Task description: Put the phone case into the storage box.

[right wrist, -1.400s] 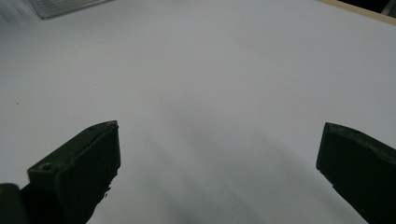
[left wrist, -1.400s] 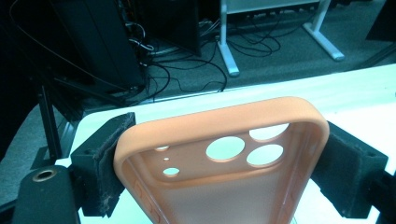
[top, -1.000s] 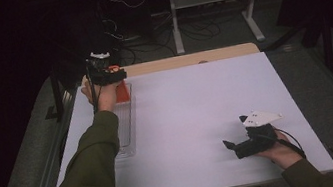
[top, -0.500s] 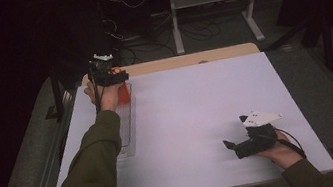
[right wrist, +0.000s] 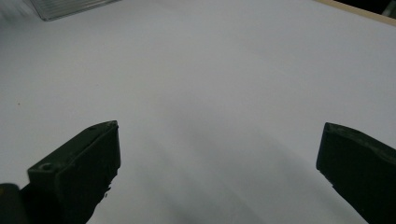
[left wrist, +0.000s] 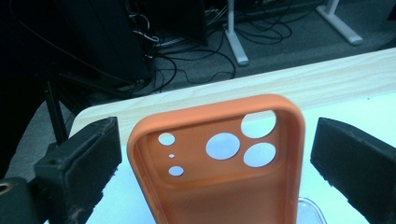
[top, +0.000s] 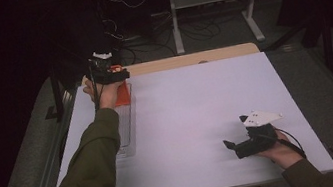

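An orange phone case (left wrist: 219,182) with round camera holes lies between the jaws of my left gripper (left wrist: 217,140). Those jaws have just been opening, and now both stand apart from the case's sides with a gap on each. From above, that gripper (top: 109,72) hovers at the far left of the white table over the orange case (top: 123,94). My right gripper (top: 236,145) rests near the front right with a white plate on top. Its jaws (right wrist: 219,140) are wide apart over bare table, nothing between them.
A clear flat tray (top: 125,130) lies along the table's left side, just nearer than the case. A wooden strip (top: 189,59) borders the far edge of the white table (top: 196,104). Cables and a stand's feet lie on the dark floor beyond.
The left hand and the orange case under it have barely shifted at the far left. The right gripper has stayed where it was.
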Action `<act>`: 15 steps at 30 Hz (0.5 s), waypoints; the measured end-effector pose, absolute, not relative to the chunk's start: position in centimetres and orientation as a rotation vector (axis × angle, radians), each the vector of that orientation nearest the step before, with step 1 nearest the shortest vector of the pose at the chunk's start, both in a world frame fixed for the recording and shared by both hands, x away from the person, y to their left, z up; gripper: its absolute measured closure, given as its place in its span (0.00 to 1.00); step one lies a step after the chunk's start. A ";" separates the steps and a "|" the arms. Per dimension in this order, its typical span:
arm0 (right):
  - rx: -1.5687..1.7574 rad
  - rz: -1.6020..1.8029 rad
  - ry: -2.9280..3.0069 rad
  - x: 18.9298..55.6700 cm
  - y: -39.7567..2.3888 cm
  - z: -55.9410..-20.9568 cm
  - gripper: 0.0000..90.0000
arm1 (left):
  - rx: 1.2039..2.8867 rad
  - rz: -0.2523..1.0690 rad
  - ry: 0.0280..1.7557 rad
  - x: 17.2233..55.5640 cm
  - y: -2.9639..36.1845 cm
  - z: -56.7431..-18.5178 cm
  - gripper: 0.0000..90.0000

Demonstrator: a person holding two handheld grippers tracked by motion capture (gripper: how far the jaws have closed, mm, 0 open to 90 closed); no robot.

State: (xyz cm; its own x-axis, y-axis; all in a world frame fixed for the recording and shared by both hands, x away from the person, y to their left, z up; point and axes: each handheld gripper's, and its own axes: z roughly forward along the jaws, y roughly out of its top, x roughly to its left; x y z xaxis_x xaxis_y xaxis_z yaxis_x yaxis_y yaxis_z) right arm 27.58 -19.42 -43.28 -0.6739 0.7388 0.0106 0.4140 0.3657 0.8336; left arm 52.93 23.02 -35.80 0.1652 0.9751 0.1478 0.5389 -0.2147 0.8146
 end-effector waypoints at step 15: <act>1.006 1.226 2.267 27.6 -19.4 -43.3 0.00 | 1.851 0.847 1.328 52.3 23.9 -33.1 0.00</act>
